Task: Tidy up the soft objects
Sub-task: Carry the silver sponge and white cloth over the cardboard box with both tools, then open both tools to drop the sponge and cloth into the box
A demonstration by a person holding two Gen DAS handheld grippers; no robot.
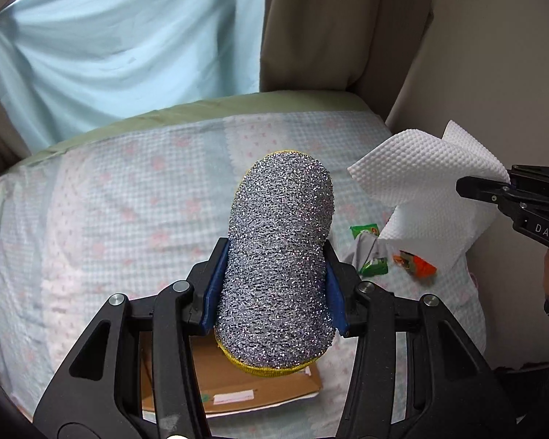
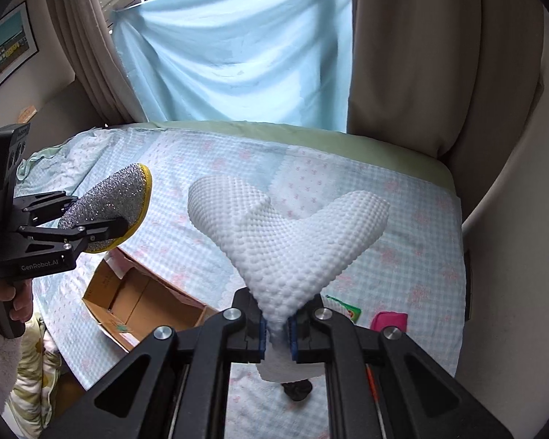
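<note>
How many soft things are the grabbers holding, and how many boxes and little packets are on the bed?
Silver scouring sponge, in the left gripper: 1
White paper towel, in the right gripper: 1
Cardboard box: 1
Green packets: 2
Orange packet: 1
Pink pouch: 1
Total: 7

left gripper [image 1: 274,285] clamps sponge [image 1: 280,256]; right gripper [image 1: 494,192] pinches paper towel [image 1: 421,172].

"DAS" on right gripper [image 1: 508,197] body (partly cut off); "GenRobot.AI" on left gripper [image 2: 102,226].
</note>
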